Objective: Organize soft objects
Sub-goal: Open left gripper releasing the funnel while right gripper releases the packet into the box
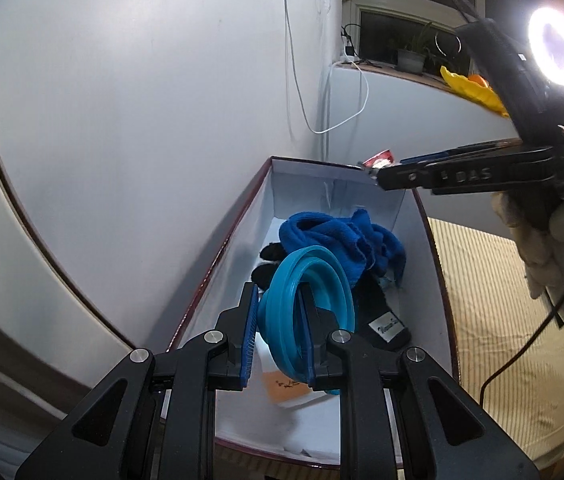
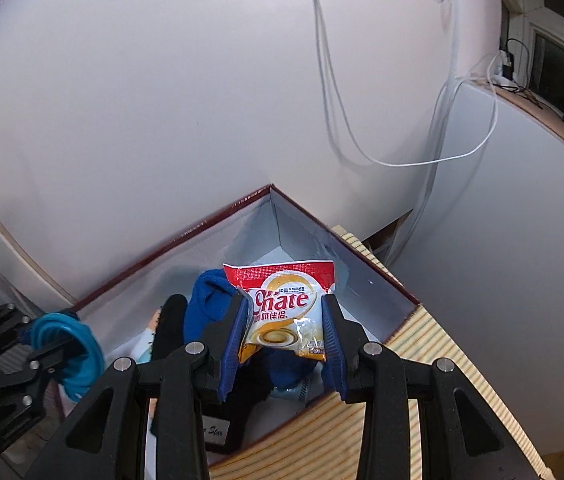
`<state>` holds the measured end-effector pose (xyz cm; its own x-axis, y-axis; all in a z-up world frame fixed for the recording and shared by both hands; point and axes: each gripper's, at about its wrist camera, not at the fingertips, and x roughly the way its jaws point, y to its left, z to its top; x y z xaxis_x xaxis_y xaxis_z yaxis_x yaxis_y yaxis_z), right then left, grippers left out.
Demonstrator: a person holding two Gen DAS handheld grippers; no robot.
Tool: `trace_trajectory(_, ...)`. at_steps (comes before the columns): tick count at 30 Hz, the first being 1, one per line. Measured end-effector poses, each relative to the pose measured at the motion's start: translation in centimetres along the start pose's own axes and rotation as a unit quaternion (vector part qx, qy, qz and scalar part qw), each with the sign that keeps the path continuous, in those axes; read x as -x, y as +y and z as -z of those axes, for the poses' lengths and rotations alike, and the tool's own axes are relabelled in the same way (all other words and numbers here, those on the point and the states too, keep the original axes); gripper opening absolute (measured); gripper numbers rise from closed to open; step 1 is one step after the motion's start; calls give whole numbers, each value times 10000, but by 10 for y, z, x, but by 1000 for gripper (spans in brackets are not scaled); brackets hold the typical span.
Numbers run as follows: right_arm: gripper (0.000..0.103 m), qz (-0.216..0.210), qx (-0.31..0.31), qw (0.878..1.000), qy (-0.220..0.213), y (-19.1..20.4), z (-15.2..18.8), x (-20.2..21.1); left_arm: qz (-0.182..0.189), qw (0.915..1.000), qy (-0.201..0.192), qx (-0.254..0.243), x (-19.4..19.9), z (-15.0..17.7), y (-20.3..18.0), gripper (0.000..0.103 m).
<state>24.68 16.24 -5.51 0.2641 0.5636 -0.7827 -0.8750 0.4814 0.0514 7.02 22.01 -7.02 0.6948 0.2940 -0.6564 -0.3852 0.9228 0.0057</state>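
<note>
Box [image 1: 421, 248] already holds a blue cloth [image 1: 341, 236] and black fabric items, one with a white label [image 1: 387, 326]; judged partly filled. An orange slip of paper [image 1: 287, 386] lies on the box floor.

Left gripper [image 1: 278, 320]: jaws nearly closed, clamped on the rim of a soft teal collapsible bowl [image 1: 309, 296], held over the near end of the box, not yet released.

Right gripper [image 2: 285, 320]: jaws partly open, pads pressing both side edges of a red and white creamer packet [image 2: 285, 304], held above the far corner of the box, over the cloth.

Remaining, as judged: lower and release both items. Whether more soft things wait outside the box cannot be told; the striped surface [image 1: 501, 340] beside the box shows none in view.

Hard to make out: the black fabric is largely covered by cloth and bowl, so type and count are unclear. In the left view the packet is almost wholly behind the right gripper. Bright ring light [image 1: 557, 52] washes out the upper right corner.
</note>
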Motion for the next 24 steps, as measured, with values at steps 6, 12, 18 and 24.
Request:
trace_trajectory(6,58,13,-107,9999,9,-1,-3,-7,-17,10000,45,-9,0,-1,0,38)
trace_trajectory(12,69,-124,-303,9993,-160,-6,-4,6,-40,9999,-29,90,5,1,1,64)
trace_trajectory(18,69,-85,-355,9990,-247,-9,4,21,-21,9999,-62,95,11,1,-2,64)
trace_trajectory(24,69,-30,-388,9987,-324,-13,20,43,79,9999,-126,55,20,2,-11,64)
